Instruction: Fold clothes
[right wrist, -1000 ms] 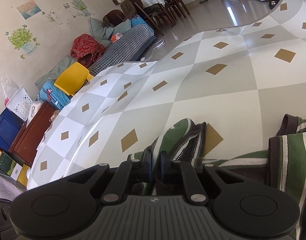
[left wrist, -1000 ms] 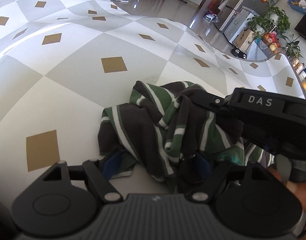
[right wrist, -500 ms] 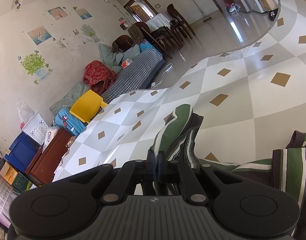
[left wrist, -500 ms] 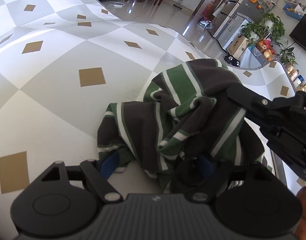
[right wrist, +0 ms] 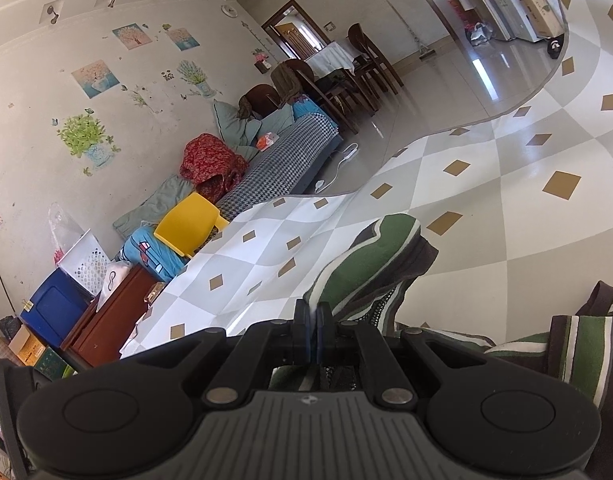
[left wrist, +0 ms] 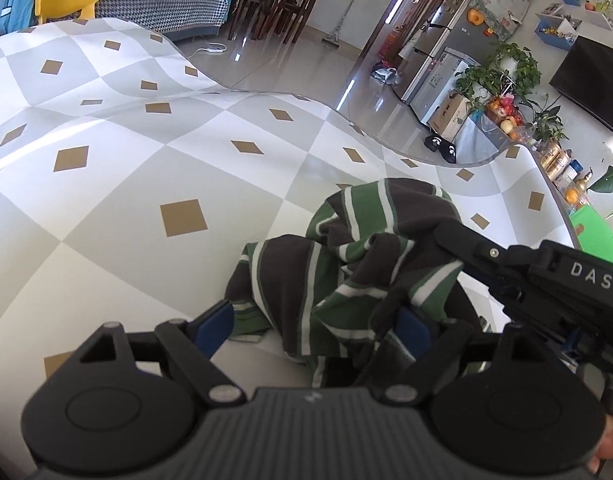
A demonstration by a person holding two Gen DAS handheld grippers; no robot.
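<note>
bright daylight, sharp pictures, strong fisheye bend

both views are evenly lit and in focus, with no motion blur. the glossy floor mirrors white streaks of light, and a pale sheen crosses the checked tablecloth. straight edges curve hard toward the corners, which go dark. soft shadow lies under the striped garment.

The garment between the wide-set blue finger pads is striped dark brown, green and white. Beyond the fingers the tablecloth shows white and pale grey diamonds with small tan diamonds at their corners. In the right wrist view a green, white-edged fold rises past the black fingers; far beyond stand a yellow chair and a black-and-white houndstooth sofa.
</note>
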